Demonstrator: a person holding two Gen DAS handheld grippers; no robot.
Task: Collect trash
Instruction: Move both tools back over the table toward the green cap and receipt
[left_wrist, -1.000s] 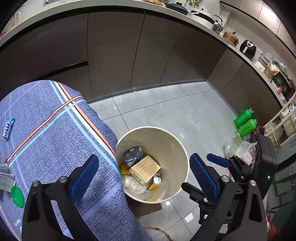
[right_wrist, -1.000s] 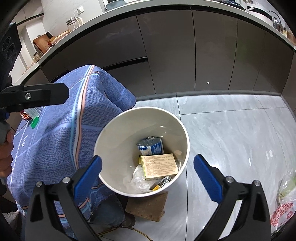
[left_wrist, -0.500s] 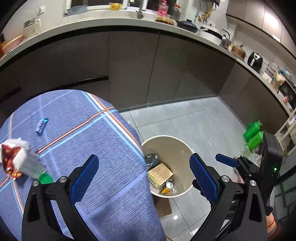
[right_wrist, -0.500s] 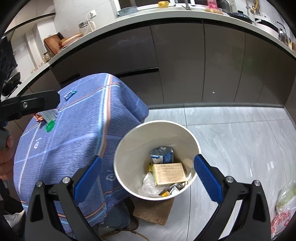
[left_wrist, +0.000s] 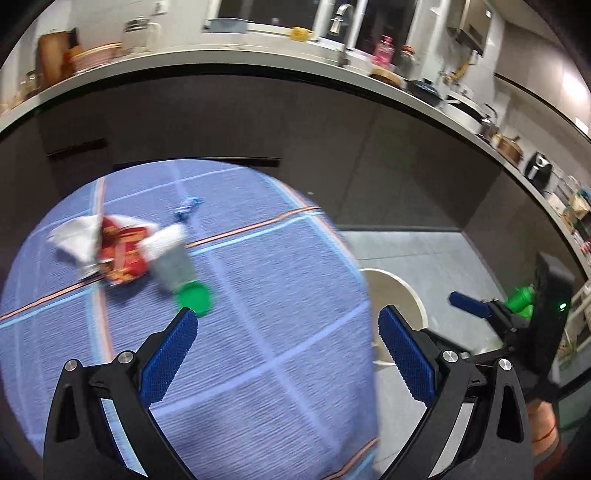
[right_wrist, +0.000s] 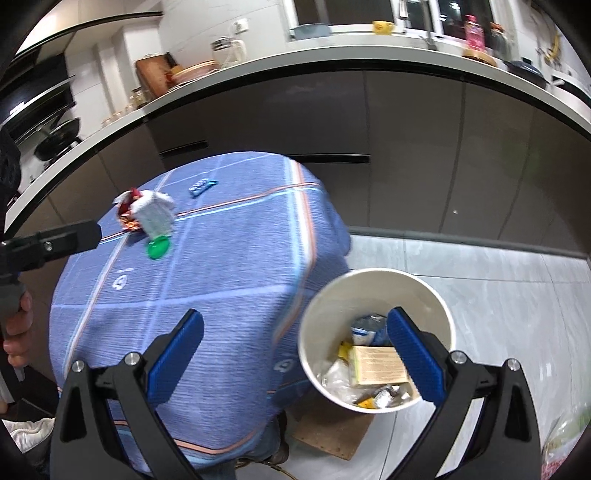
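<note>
**Left wrist view: between pickups, trash still on the table**

Left wrist view shows our left hand-held gripper (left_wrist: 284, 332) over the table (left_wrist: 258, 369), jaws spread wide, nothing between the pads. Right hand-held gripper (right_wrist: 295, 338) likewise wide open and empty, hanging over the table edge and the bin (right_wrist: 436, 295).

Trash left on the blue cloth:
- red wrapper (left_wrist: 122, 251), crumpled, with white paper (left_wrist: 74, 240) touching it on the far-left side
- clear pouch (left_wrist: 171, 264) lying against the wrapper, its green cap (left_wrist: 192, 297) pointing toward us
- small blue packet (left_wrist: 188, 206), apart from the cluster, farther back on the table

The left view is motion-blurred, so finer detail of the cluster is hard to read. The right view gives it sharper: wrapper (right_wrist: 127, 212), pouch (right_wrist: 155, 216), cap (right_wrist: 158, 248), packet (right_wrist: 202, 186).

Bin stands on the floor just beside the table, on the right. It already holds a box (right_wrist: 376, 363), a foil pack (right_wrist: 364, 328) and clear plastic (right_wrist: 336, 376).

Step in hand, as we judge it: reaching for the next piece. The left gripper is nearest the cluster; the cap sits just beyond its left pad.

Next move calls for going forward and down onto the pouch or wrapper, closing on one item only, then carrying it right to the bin. Risk: the touching pieces may drag each other along.
</note>
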